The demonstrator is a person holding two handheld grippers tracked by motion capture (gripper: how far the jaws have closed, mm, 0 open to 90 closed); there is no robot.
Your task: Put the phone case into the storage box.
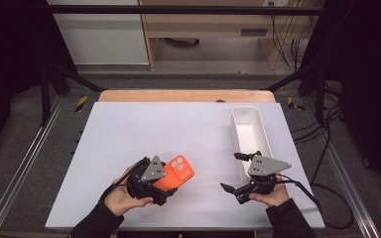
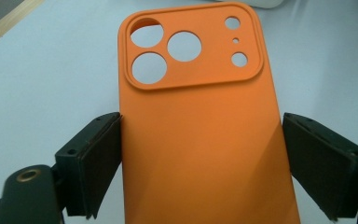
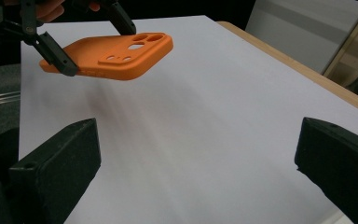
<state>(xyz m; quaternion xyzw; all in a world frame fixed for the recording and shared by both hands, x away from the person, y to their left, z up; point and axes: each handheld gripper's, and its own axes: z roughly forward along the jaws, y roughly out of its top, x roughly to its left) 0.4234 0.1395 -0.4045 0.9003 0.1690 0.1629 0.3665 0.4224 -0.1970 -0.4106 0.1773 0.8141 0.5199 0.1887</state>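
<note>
Gripping the orange phone case (image 2: 200, 130) by its long edges, the left gripper (image 1: 155, 184) sits lower left; the right gripper (image 1: 238, 173) gapes empty, its view showing the case lifted off the table (image 3: 214, 116).

The high view looks down from above; both gripper views sit close, seemingly sharing the orange phone case (image 2: 200, 135).

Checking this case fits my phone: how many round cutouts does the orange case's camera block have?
6. On the orange phone case, three large cutouts cluster at the block's left in the left gripper view; two small ones and a tiny hole line its right edge. None looks hidden.
</note>
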